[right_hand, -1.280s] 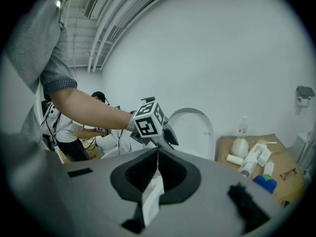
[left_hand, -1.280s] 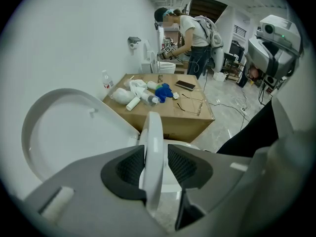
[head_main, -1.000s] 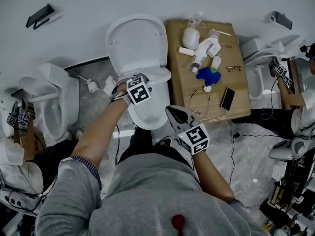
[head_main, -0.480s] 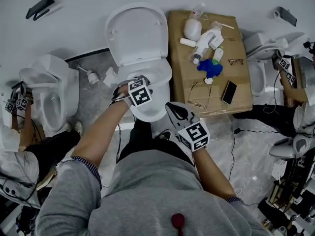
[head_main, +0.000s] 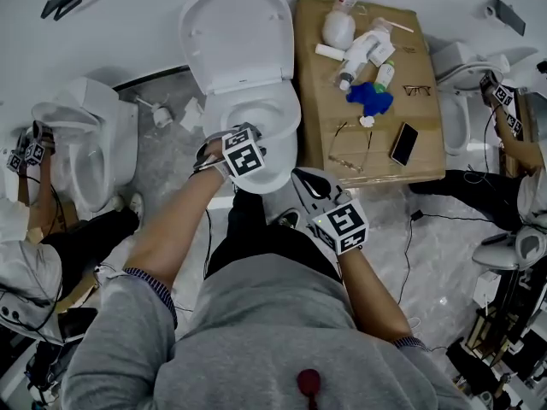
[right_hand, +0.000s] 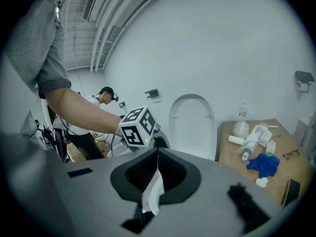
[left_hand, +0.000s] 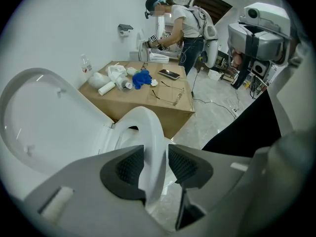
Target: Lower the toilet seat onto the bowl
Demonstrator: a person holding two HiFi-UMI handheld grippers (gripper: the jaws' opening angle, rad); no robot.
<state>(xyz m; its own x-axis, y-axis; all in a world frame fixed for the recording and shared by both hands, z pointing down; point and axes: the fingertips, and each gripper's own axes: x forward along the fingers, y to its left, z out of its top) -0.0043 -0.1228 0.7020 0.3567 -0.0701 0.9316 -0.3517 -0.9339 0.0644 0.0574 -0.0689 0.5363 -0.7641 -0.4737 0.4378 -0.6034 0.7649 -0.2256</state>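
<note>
A white toilet stands in front of me with its lid (head_main: 232,34) raised against the wall. The white seat ring (head_main: 267,114) lies over the bowl, and my left gripper (head_main: 235,137) is shut on its front left rim. In the left gripper view the seat (left_hand: 148,127) rises tilted between the two dark pads (left_hand: 129,168), with the lid (left_hand: 44,117) behind it. My right gripper (head_main: 302,179) hovers near the bowl's front right, shut and holding nothing. Its pads (right_hand: 143,174) meet in the right gripper view.
A cardboard box (head_main: 432,143) right of the toilet carries white bottles (head_main: 363,54), a blue cloth (head_main: 369,99), glasses and a phone (head_main: 402,143). Other toilets stand at far left (head_main: 81,156) and far right (head_main: 457,114), each with a person working at it. Cables cross the floor at right.
The head view has tilted, so the toilet and box sit higher in frame. My left gripper stays clamped on the seat rim. The right gripper has barely moved.
</note>
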